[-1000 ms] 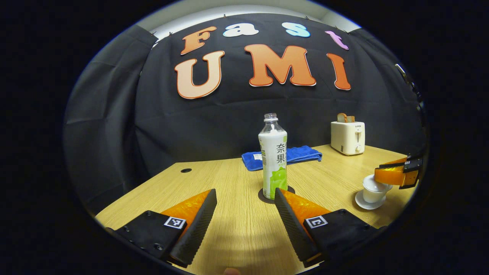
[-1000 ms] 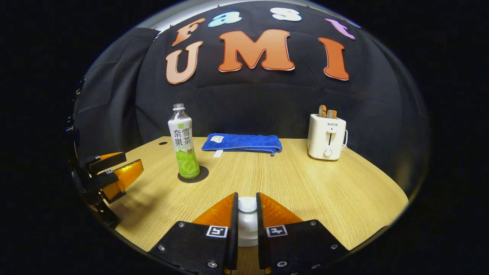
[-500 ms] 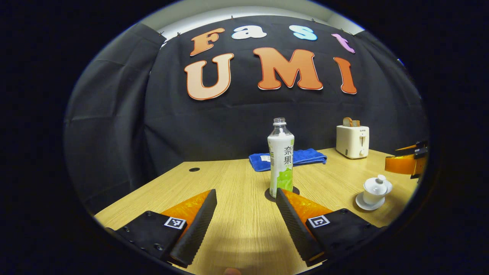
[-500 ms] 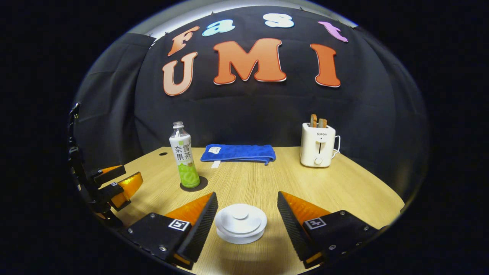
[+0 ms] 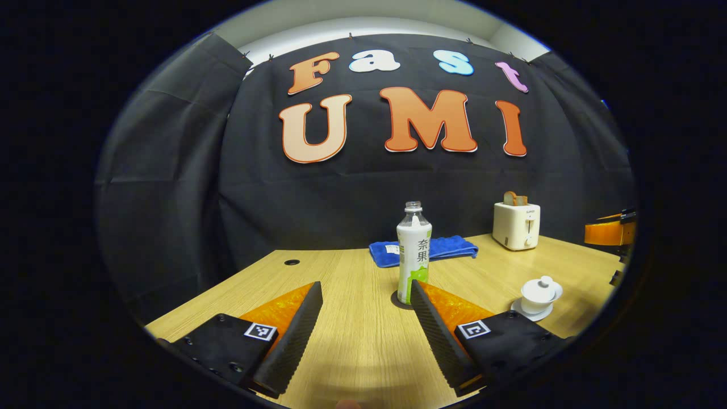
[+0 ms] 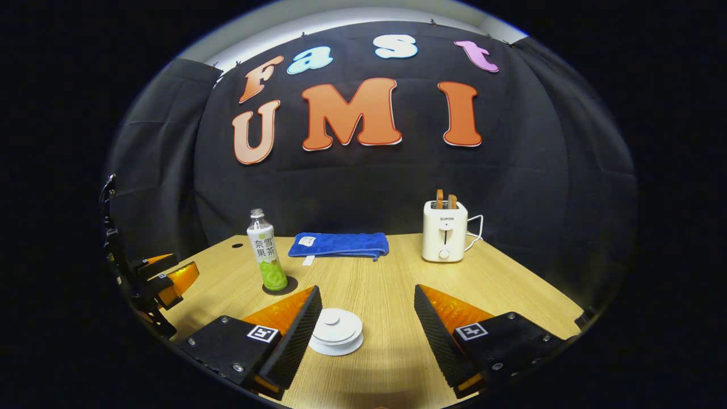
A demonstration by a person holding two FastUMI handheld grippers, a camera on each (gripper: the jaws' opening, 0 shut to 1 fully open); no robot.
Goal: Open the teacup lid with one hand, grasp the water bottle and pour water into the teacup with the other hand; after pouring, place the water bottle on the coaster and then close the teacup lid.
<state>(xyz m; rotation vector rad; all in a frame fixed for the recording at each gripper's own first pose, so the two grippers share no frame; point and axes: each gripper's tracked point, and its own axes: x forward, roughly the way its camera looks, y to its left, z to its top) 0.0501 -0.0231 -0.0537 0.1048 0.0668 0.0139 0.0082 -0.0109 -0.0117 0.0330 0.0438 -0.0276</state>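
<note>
Overhead, lid (image 6: 336, 330) seated on teacup (image 5: 536, 293).

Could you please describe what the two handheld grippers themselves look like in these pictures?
The left gripper and the right gripper look alike: each has two wedge-shaped fingers of translucent orange plastic faced with black ribbed pads, set on black blocks with small screws. Each block carries a square black-and-white marker tag.

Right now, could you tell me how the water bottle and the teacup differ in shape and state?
The water bottle is tall and slim with a green and white label; the teacup is low, squat and plain white. The water bottle has no cap on its neck; the teacup has its lid on. The water bottle stands on a dark coaster, the teacup on a white saucer. Both stand upright, untouched.
</note>
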